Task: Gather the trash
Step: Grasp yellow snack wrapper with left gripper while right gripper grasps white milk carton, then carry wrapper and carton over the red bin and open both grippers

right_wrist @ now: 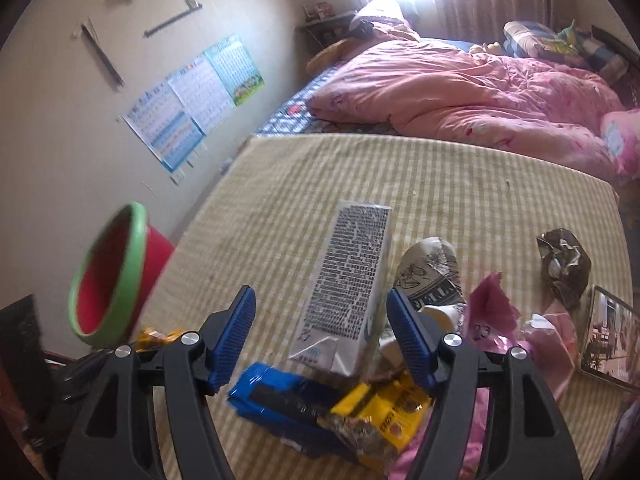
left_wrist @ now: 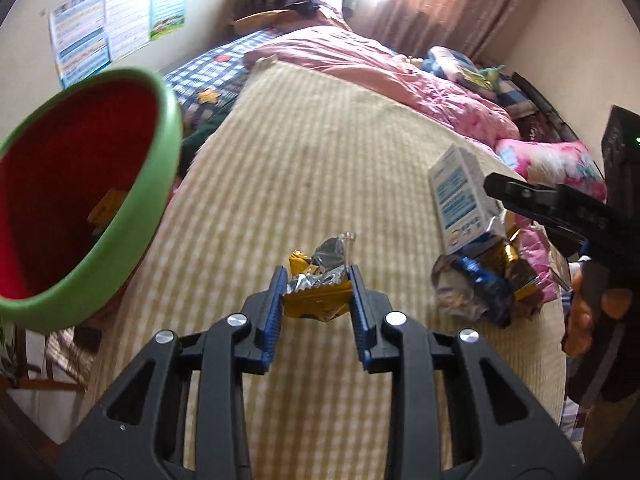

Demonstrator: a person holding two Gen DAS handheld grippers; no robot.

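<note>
Crumpled gold and silver wrapper is pinched up off the checked cloth. Milk carton stands tilted over a blue packet and yellow wrapper. Red bin, green rim, tipped at left.

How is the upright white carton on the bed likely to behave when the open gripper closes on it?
The white carton stands tall on soft bedding, so it probably tips easily. It looks like thin card, likely light and crushable. The right gripper is open around it.

home bedroom: bed, pink quilt
</note>
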